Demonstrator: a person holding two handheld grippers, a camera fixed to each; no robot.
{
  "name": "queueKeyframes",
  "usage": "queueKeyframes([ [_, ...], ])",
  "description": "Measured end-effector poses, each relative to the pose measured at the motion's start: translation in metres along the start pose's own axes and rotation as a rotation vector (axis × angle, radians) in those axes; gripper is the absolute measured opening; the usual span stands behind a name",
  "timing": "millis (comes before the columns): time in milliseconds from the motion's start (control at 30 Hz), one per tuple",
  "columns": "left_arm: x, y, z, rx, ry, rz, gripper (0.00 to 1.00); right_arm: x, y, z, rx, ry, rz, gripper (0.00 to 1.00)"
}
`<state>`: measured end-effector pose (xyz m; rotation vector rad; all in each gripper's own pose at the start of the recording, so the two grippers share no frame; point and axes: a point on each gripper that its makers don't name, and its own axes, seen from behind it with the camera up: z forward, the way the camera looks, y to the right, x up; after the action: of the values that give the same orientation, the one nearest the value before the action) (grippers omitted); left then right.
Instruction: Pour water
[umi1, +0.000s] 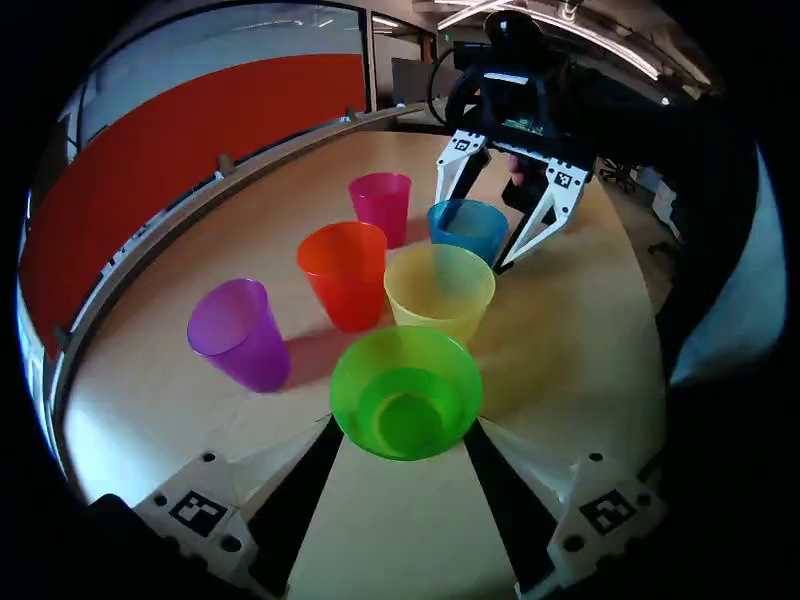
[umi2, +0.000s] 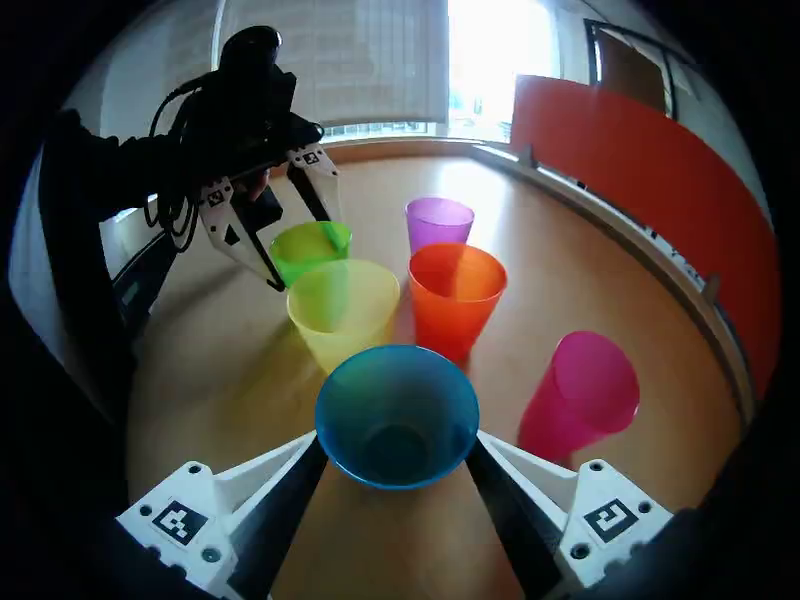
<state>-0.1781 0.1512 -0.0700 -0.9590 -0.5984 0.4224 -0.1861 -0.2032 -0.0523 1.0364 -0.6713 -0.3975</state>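
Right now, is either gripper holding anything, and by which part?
The left gripper flanks the green cup at its side walls, the right gripper the blue cup likewise; whether either actually squeezes cannot be told.

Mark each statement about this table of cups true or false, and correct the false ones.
1. The fingers of the left gripper flank the translucent green plastic cup. True.
2. The fingers of the right gripper flank an orange cup. False: they flank the translucent blue plastic cup.
3. The translucent yellow plastic cup stands between the green and blue cups. True.
4. The purple cup lies on its side. False: the translucent purple plastic cup stands upright on the wooden table.
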Motion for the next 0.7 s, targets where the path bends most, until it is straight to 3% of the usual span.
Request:
queueKeyframes([
  [700,-0.016,-0.006,-0.026,0.068,-0.032,0.022,0.86,-0.019,0.003,-0.025,-0.074,-0.012,0.011,0.97],
])
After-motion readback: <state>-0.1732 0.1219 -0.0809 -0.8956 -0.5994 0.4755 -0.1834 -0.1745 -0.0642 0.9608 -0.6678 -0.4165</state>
